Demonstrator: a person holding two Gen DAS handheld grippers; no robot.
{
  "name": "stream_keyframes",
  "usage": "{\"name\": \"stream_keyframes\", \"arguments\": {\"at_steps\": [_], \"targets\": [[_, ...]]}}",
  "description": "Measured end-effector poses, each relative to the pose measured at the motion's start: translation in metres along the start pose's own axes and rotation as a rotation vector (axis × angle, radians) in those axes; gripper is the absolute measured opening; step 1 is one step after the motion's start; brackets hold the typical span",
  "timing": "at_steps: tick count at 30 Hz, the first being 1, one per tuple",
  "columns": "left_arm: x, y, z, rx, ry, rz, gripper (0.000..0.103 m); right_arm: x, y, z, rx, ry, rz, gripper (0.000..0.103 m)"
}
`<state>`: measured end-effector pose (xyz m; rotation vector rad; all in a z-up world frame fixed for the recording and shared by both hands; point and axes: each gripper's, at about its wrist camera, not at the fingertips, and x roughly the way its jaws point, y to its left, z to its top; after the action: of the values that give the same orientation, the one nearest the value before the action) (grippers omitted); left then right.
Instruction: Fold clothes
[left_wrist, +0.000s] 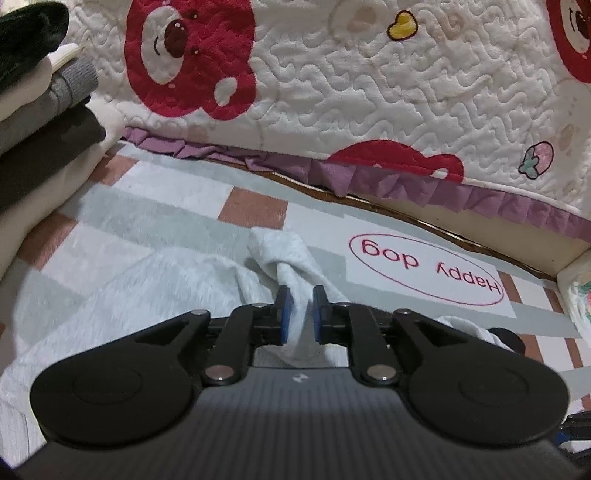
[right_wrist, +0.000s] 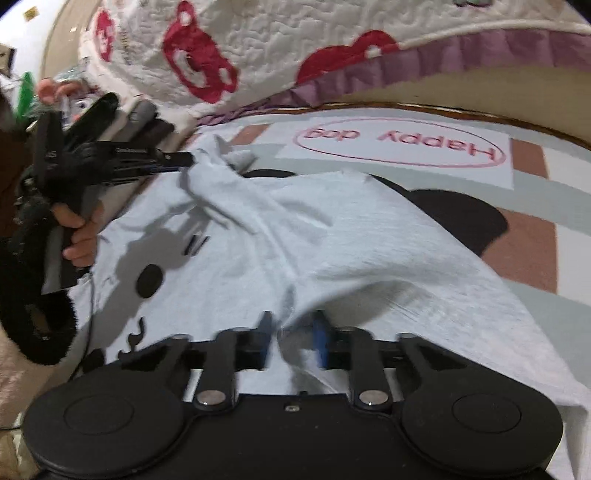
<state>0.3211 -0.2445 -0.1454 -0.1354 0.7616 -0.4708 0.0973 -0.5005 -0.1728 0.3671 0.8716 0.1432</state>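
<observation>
Checked in pale grey, white and terracotta, the mat (left_wrist: 251, 210) carries a white panel with "Happy dog" (left_wrist: 428, 273) ringed in red, and it runs up to a quilted white bedspread (left_wrist: 369, 92) printed with red bears and edged by a purple frill (left_wrist: 369, 181). At the far left of the left wrist view sits a stack of folded clothes (left_wrist: 40, 122) (black on top, then cream and greys). Spread over the mat lies a light grey shirt (right_wrist: 332, 251) with black cartoon markings and black patches showing past its far edge. The left claw (left_wrist: 300, 314) pinches a raised ridge of the shirt's cloth between its blue pads (left_wrist: 283, 314), the fabric rising into a crumpled peak just beyond the tips; from the right wrist view this same claw (right_wrist: 184, 159) is seen side-on at the left, held by the person's hand (right_wrist: 79, 236) in a black fuzzy sleeve (right_wrist: 37, 317), with a corner of the shirt drawn up from the mat to its tips. The right claw (right_wrist: 291, 332) grips a fold of the shirt near the garment's near edge, cloth bunched between its blue pads (right_wrist: 320, 336), though that picture is smeared by blur there.
</observation>
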Motion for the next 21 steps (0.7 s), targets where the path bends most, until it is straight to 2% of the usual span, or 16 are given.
{"name": "stream_keyframes", "arguments": {"at_steps": [5, 6, 8, 13, 15, 19, 21], "targets": [[0.005, 0.004, -0.005, -0.007, 0.013, 0.0, 0.017, 0.007, -0.004, 0.001, 0.003, -0.029, -0.034, 0.046], [0.007, 0.005, -0.006, -0.012, 0.015, 0.004, 0.017, 0.007, -0.006, 0.004, -0.004, -0.04, -0.033, 0.038], [0.007, 0.01, -0.006, -0.025, 0.011, 0.01, 0.017, -0.003, -0.014, 0.016, 0.002, -0.095, -0.028, 0.003], [-0.001, 0.027, 0.005, -0.005, -0.038, 0.037, 0.017, -0.063, -0.053, 0.047, 0.089, -0.332, -0.146, 0.003], [0.0, 0.036, 0.012, 0.002, -0.042, 0.053, 0.018, -0.085, -0.078, 0.05, 0.096, -0.404, -0.288, 0.003], [0.014, 0.046, 0.028, 0.013, -0.003, 0.026, 0.025, -0.113, -0.13, 0.054, 0.157, -0.448, -0.441, 0.003], [0.024, 0.046, 0.038, 0.024, 0.024, 0.015, 0.029, -0.117, -0.14, 0.06, 0.145, -0.44, -0.474, 0.003]]}}
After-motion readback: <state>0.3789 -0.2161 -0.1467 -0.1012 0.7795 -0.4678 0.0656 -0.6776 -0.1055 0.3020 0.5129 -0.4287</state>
